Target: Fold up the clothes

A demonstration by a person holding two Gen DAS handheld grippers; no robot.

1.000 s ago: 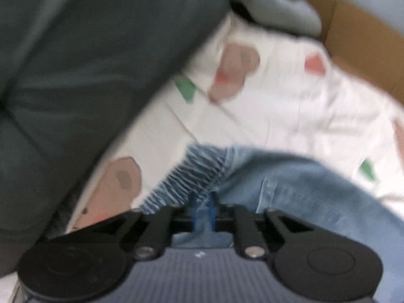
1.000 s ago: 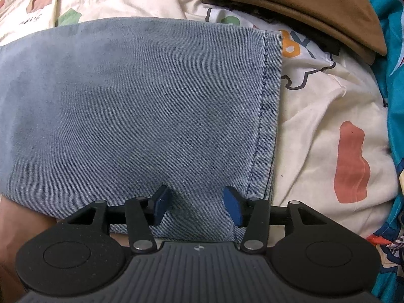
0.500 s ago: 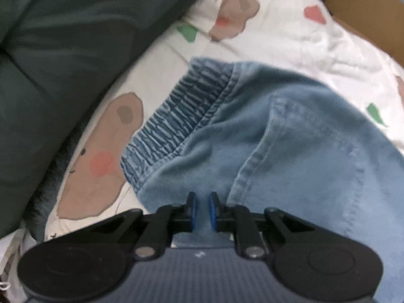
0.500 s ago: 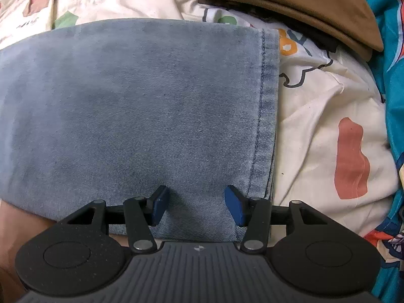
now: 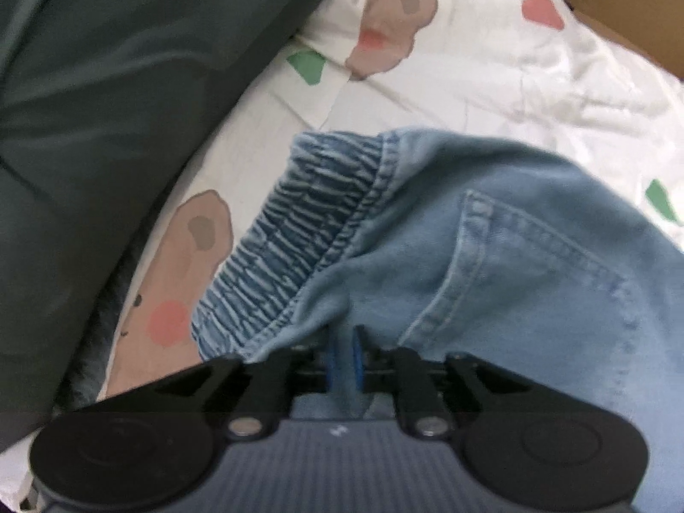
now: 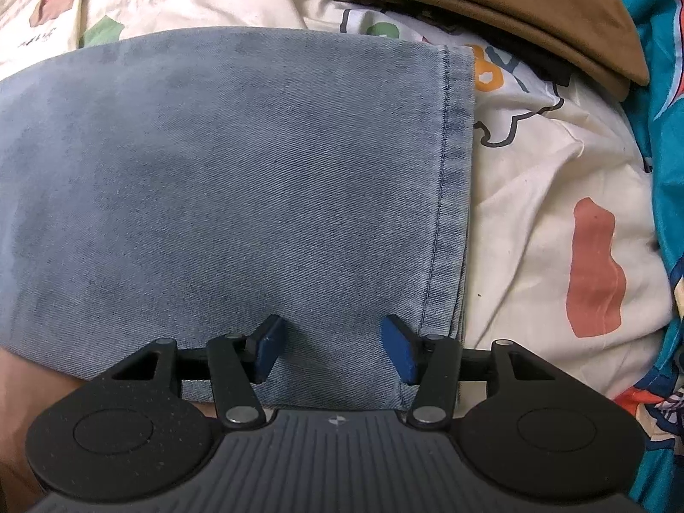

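Light blue jeans (image 5: 513, 278) lie on a patterned bedsheet (image 5: 470, 77). Their gathered elastic waistband (image 5: 308, 231) and a back pocket fill the left wrist view. My left gripper (image 5: 343, 355) points steeply down just below the waistband. A raised fold of denim sits between its blue pads, which stand close together while the jaws are opening. In the right wrist view a flat jeans leg (image 6: 235, 192) ends in a stitched hem (image 6: 449, 192). My right gripper (image 6: 332, 348) stands open over the denim beside that hem, pinching nothing.
A dark grey-green cloth (image 5: 107, 107) covers the left of the left wrist view, and brown cardboard (image 5: 620, 4) shows at the top right. A folded brown garment (image 6: 491, 8) lies beyond the hem. Teal patterned fabric (image 6: 662, 128) runs along the right edge.
The left gripper has come down and the waistband has moved away from its fingers to lie spread on the sheet. The right wrist view is almost the same.
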